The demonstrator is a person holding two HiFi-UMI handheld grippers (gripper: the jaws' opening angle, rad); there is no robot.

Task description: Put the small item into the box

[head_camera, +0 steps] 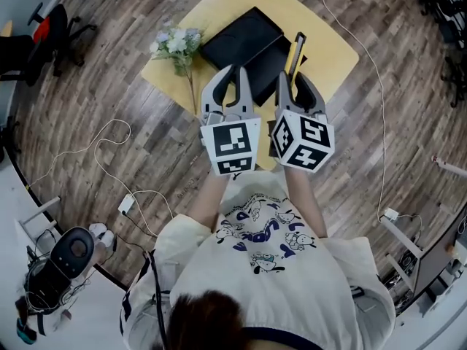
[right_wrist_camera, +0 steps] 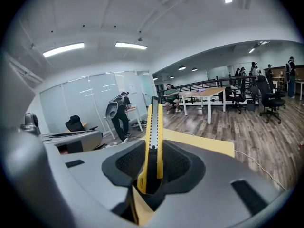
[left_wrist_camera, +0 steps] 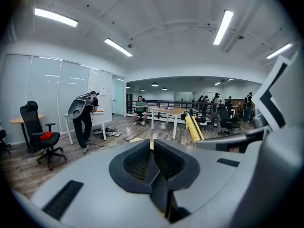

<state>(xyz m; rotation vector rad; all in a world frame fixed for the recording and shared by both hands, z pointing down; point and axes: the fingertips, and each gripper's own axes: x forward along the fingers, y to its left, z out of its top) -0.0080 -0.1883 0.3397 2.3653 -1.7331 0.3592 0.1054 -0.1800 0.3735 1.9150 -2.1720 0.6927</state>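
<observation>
In the head view, a flat black box [head_camera: 244, 42] lies on the yellow table [head_camera: 328, 35]. My right gripper [head_camera: 293, 79] is shut on a yellow utility knife [head_camera: 296, 53], which sticks out past the jaws over the box's right edge. In the right gripper view the knife [right_wrist_camera: 154, 132] stands upright between the pads, and the gripper [right_wrist_camera: 152, 172] is raised so it looks across the room. My left gripper [head_camera: 235, 73] hovers beside it at the box's near edge. In its own view the left gripper [left_wrist_camera: 152, 151] is shut with nothing in it.
Pale artificial flowers [head_camera: 175, 44] lie at the table's left corner. White cables [head_camera: 109, 141] run over the wooden floor. An office chair [head_camera: 51, 35] stands far left and a device [head_camera: 69, 250] sits on the floor at lower left. People stand and sit at desks [left_wrist_camera: 166, 112] in the background.
</observation>
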